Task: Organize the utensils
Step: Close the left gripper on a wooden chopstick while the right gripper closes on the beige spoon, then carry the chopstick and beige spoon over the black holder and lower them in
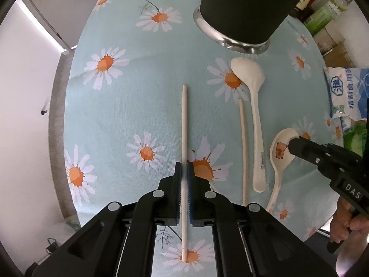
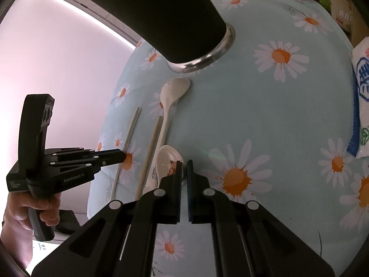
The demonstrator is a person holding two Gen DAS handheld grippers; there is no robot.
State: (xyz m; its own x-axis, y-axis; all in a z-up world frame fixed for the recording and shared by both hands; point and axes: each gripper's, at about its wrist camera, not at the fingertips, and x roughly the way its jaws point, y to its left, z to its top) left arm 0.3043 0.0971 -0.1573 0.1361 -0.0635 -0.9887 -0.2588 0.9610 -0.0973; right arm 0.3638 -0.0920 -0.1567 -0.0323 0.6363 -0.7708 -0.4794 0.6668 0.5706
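Observation:
In the left wrist view my left gripper [image 1: 184, 165] points down at the daisy tablecloth and is shut on a cream chopstick [image 1: 184, 120] that runs lengthwise between its pads. A second chopstick [image 1: 242, 150] and a long white spoon [image 1: 254, 115] lie to its right. Further right is a small spoon with a bear picture [image 1: 280, 150]; my right gripper [image 1: 291, 143] is shut on its bowl rim. In the right wrist view the right gripper [image 2: 183, 162] pinches that small spoon [image 2: 166, 159], and the left gripper [image 2: 124, 157] holds the chopstick [image 2: 131, 131].
A tall black container with a steel base [image 1: 244, 7] stands behind the utensils, also in the right wrist view as the black container [image 2: 161, 16]. A blue-and-white bag [image 1: 346, 92] lies at the right edge. Bottles and boxes [image 1: 322, 11] crowd the far right corner. The cloth's left edge [image 1: 69, 115] drops off.

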